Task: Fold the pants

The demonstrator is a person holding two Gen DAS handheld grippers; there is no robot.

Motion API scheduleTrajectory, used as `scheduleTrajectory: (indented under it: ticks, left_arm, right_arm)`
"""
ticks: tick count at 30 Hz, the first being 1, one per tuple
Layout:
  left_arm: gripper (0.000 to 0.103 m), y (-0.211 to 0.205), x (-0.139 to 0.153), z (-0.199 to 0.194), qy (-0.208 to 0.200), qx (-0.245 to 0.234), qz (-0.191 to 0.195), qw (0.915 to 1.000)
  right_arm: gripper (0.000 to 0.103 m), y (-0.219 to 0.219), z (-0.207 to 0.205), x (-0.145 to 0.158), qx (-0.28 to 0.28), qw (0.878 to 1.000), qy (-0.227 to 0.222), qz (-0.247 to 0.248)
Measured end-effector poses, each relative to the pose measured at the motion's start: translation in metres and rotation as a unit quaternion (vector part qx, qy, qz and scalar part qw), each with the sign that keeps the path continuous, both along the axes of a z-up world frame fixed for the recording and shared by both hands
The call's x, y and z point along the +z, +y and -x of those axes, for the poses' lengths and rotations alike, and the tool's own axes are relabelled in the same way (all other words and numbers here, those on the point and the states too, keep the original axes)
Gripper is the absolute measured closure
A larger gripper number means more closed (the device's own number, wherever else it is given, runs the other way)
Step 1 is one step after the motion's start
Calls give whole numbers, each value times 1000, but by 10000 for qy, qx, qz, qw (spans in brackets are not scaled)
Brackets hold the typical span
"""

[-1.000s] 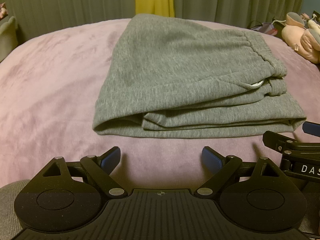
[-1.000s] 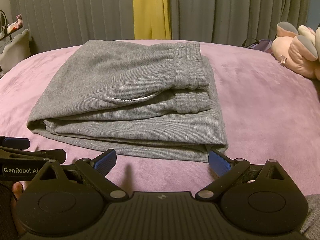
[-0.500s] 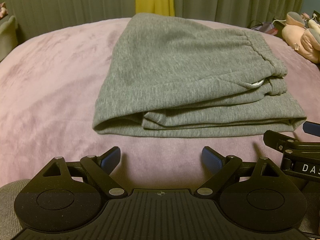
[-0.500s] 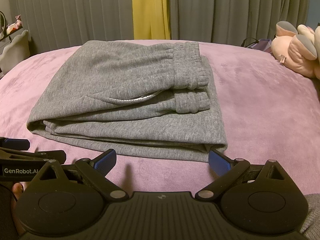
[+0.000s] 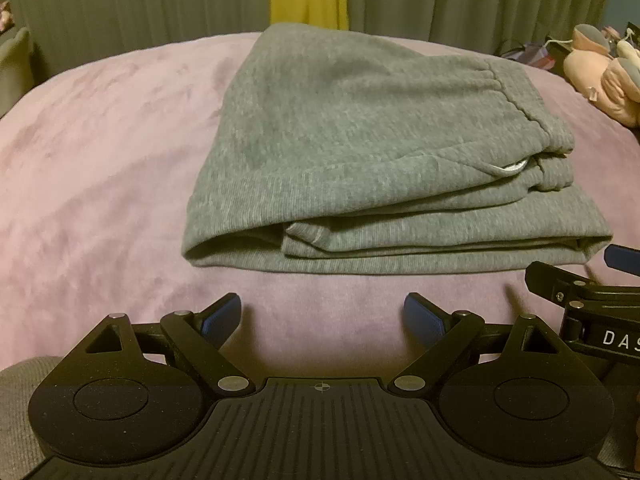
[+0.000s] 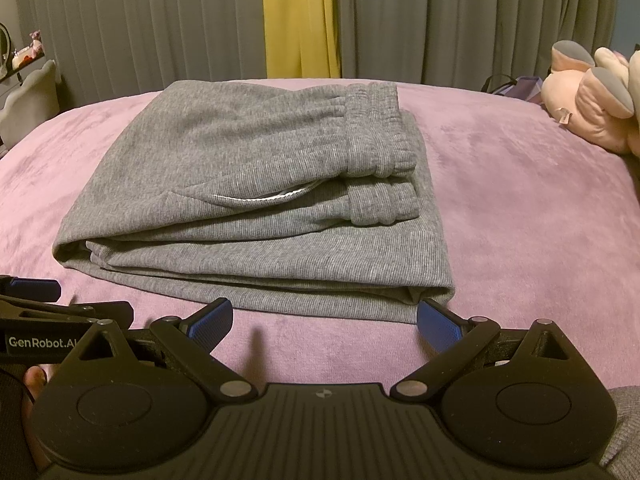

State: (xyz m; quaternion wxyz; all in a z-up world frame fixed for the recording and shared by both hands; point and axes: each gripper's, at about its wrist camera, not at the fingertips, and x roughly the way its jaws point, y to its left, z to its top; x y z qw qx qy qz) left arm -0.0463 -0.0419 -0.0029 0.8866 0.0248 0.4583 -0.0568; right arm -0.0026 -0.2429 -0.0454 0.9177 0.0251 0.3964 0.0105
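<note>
Grey sweatpants (image 5: 360, 152) (image 6: 256, 200) lie folded into a thick rectangle on the pink blanket (image 5: 92, 184) (image 6: 520, 208), the elastic waistband on top at the right. My left gripper (image 5: 322, 314) hovers open just in front of the stack's near edge, nothing between its blue pads. My right gripper (image 6: 324, 320) is open too, near the stack's front right corner; its right pad (image 6: 438, 322) sits close to the fabric edge, and I cannot tell if it touches. Each gripper shows at the edge of the other's view.
Pink plush toys (image 6: 592, 100) (image 5: 604, 76) lie at the far right of the bed. Grey and yellow curtains (image 6: 300, 20) hang behind. A pale chair back (image 6: 28, 100) stands at the far left. A grey sleeve (image 6: 624, 428) shows at the bottom right corner.
</note>
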Motion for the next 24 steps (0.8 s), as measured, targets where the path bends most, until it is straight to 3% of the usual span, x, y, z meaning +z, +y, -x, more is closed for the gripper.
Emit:
scheduleTrajectory:
  ticks: [24]
  left_arm:
    - [10, 1, -1, -1, 31, -13, 6, 10000]
  right_arm:
    - [4, -1, -1, -1, 6, 10000, 0, -10]
